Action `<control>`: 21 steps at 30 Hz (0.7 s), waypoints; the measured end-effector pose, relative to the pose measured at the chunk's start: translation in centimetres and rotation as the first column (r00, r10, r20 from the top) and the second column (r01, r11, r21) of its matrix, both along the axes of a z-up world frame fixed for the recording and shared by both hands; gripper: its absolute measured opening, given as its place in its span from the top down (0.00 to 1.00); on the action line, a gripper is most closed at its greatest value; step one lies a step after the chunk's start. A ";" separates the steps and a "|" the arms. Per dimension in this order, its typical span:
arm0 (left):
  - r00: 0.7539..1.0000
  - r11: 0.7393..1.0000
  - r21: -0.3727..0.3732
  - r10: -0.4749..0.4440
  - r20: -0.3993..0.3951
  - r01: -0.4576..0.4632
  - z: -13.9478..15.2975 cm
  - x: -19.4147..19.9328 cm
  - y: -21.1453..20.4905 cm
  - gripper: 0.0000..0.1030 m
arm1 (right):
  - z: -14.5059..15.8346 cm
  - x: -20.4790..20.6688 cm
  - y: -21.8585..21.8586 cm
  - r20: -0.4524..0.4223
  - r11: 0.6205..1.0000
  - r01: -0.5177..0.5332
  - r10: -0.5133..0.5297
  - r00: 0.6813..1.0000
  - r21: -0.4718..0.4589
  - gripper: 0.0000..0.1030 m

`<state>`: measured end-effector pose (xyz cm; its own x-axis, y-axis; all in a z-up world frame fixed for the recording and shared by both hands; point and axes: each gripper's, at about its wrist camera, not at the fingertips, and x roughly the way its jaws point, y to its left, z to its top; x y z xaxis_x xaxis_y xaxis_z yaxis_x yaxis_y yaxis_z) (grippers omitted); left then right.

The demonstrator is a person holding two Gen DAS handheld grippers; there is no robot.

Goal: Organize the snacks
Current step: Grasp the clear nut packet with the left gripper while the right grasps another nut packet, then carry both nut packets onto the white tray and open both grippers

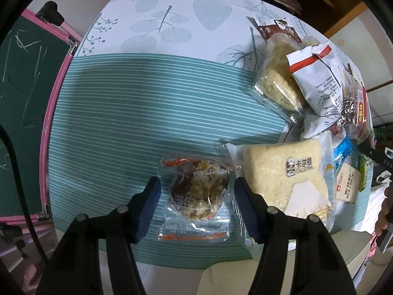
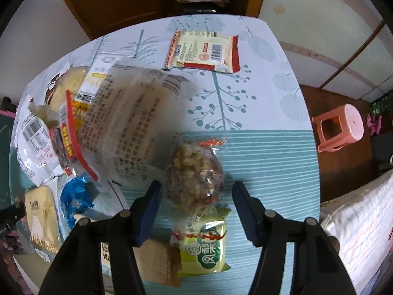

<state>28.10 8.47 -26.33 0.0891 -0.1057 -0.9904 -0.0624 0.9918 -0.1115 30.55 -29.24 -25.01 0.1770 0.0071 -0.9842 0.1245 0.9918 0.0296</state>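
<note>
My left gripper [image 1: 196,184] is open, its blue pads on either side of a clear-wrapped brown nut cake [image 1: 196,191] lying on the striped cloth. A white Calleton bread pack [image 1: 285,174] lies just right of it. My right gripper [image 2: 196,189] is open around another clear-wrapped nut cake [image 2: 194,174]. A green snack packet [image 2: 206,243] lies below that cake. A large printed bag [image 2: 137,120], blurred, lies to the left among several packets. A red-edged packet [image 2: 203,51] lies apart at the far side.
A pile of snack packets [image 1: 316,78] covers the table's right side in the left wrist view. A pink-framed chalkboard [image 1: 22,93] stands off the table's left edge. A pink stool [image 2: 341,127] stands on the floor to the right. The green striped cloth [image 1: 137,113] spreads to the left.
</note>
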 end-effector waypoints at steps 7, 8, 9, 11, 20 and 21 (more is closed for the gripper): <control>1.000 1.000 -0.026 -0.007 0.002 0.007 -0.3 0.1 0.2 0.51 | 0.0 -0.4 -0.5 0.010 1.000 -0.009 0.010 1.000 -0.022 0.58; 1.000 1.000 -0.025 -0.006 0.002 0.006 -0.3 0.1 0.3 0.52 | 0.1 -0.6 -0.7 0.014 1.000 -0.003 0.003 1.000 -0.012 0.59; 1.000 1.000 -0.023 -0.007 0.005 0.008 -0.3 0.0 0.3 0.52 | 0.3 -0.6 -0.8 0.022 1.000 0.002 -0.002 1.000 -0.008 0.61; 1.000 1.000 -0.019 -0.011 0.016 0.011 -0.3 -0.3 0.4 0.55 | 0.8 -0.8 -0.7 0.038 1.000 -0.003 0.003 0.999 -0.008 0.66; 0.998 1.000 0.011 0.027 0.048 -0.028 1.1 -1.6 1.1 0.59 | 2.0 -3.1 0.0 0.066 1.000 -0.012 0.011 0.998 0.016 0.67; 0.997 0.999 0.019 0.028 0.069 -0.029 1.7 -1.8 1.2 0.59 | 2.2 -3.3 0.1 0.072 1.000 -0.013 0.011 0.997 0.021 0.67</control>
<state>26.32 9.63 -24.61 0.1592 -0.0821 -0.9838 -0.0836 0.9918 -0.0963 27.20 -29.19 -22.79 0.2473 0.0307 -0.9684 0.1096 0.9922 0.0594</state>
